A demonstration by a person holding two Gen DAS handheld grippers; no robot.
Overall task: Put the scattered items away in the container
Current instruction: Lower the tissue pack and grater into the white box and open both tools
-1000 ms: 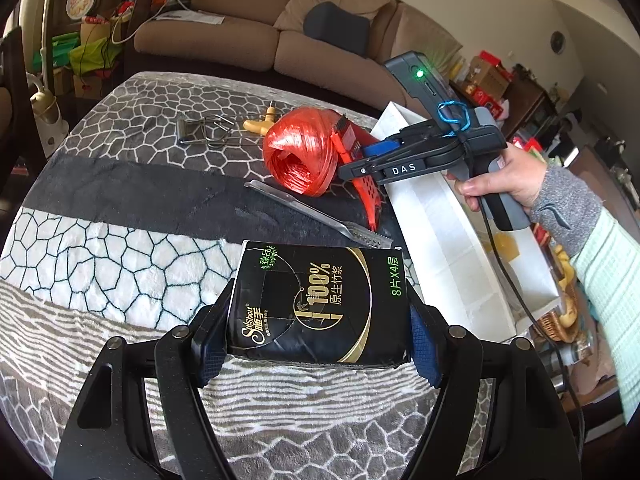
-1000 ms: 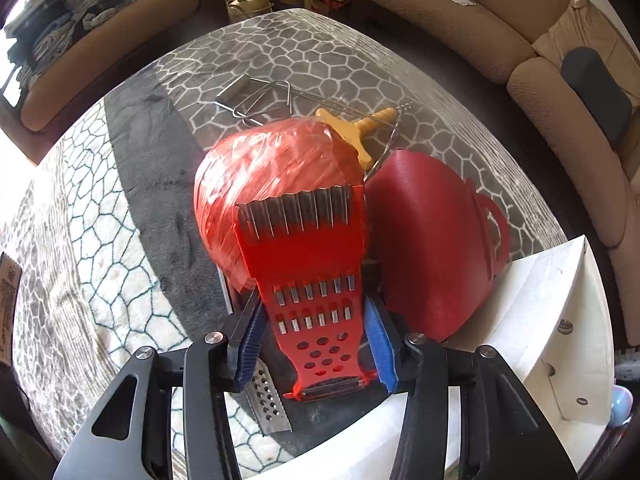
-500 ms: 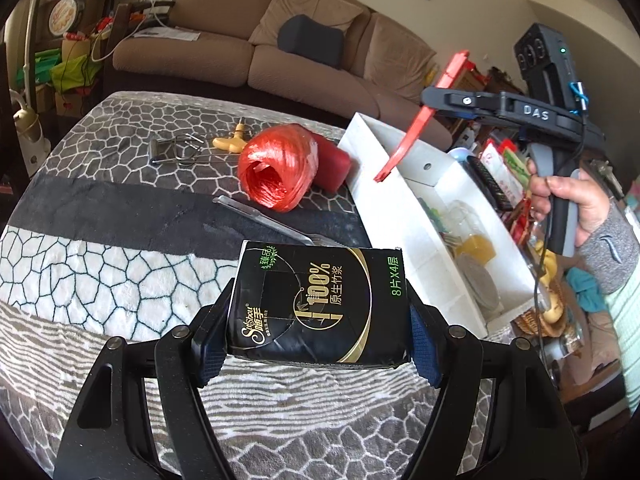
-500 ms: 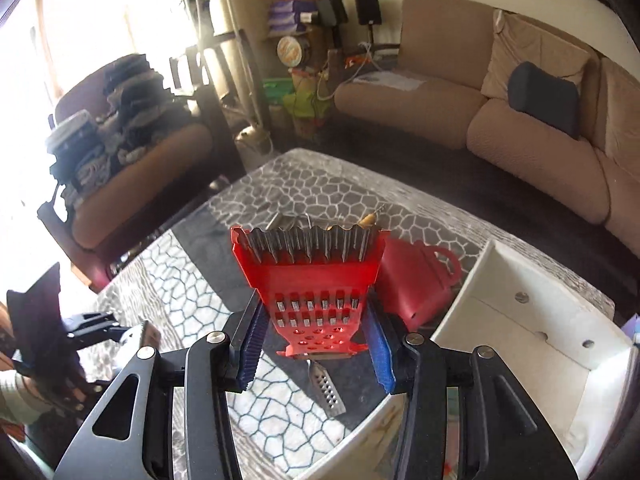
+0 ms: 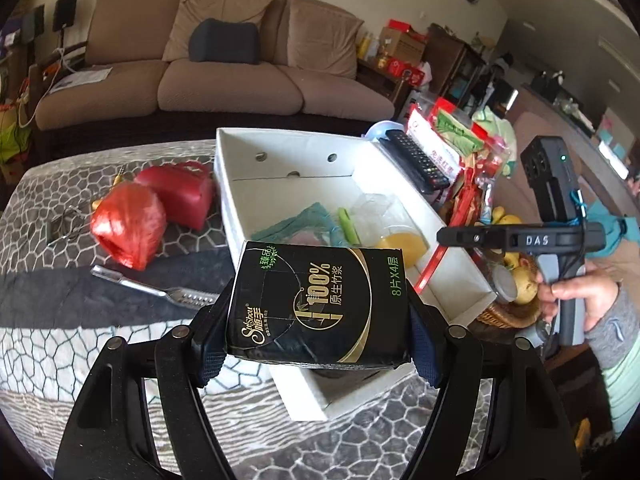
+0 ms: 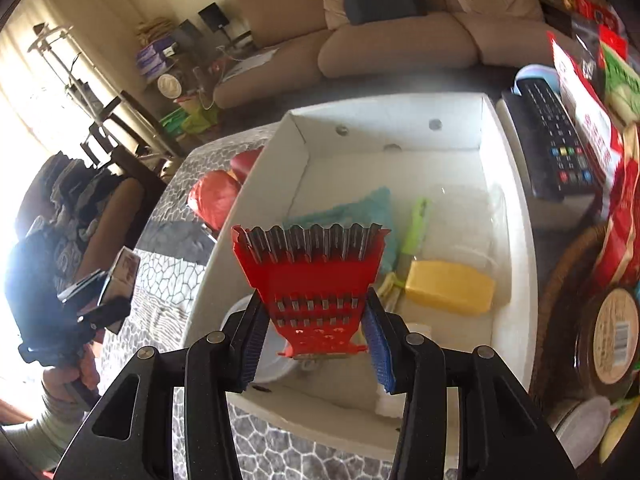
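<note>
Both hands have swung from the scattered items over to the white box (image 5: pixel 452 240), which a second ago sat at the edge of each view and now fills the middle of both

Left tongs (image 5: pixel 316 320) hold a black tissue pack (image 5: pixel 320 300) by its two short sides, poised above the box's near corner; the wrapper is glossy film over soft paper, so it looks light and squashy, likely to slip if pinched at a corner, and the flat side-to-side hold seems the sound one. Right tongs (image 6: pixel 316 332) grip a red plastic grater (image 6: pixel 312 276) at its narrow handle end, the wider bladed end pointing away over the box interior. It appears stiff and light, with metal teeth best kept clear of the pads, so the bare narrow end is the sensible place to take it.

Inside the box lie a teal cloth (image 6: pixel 360 212), a green peeler-like tool (image 6: pixel 416 224), a yellow block (image 6: pixel 448 288), some clear plastic and a white round lid or dish (image 6: pixel 276 364) at the near end; room remains along the far wall.

On the patterned tabletop (image 5: pixel 80 340) a red twine ball (image 5: pixel 128 228), a dark red pouch (image 5: pixel 180 196), a metal grater strip (image 5: pixel 160 292) and a wire tool (image 5: pixel 68 220) wait outside the box. A remote control (image 6: pixel 552 140) and food packets sit beyond its far side
</note>
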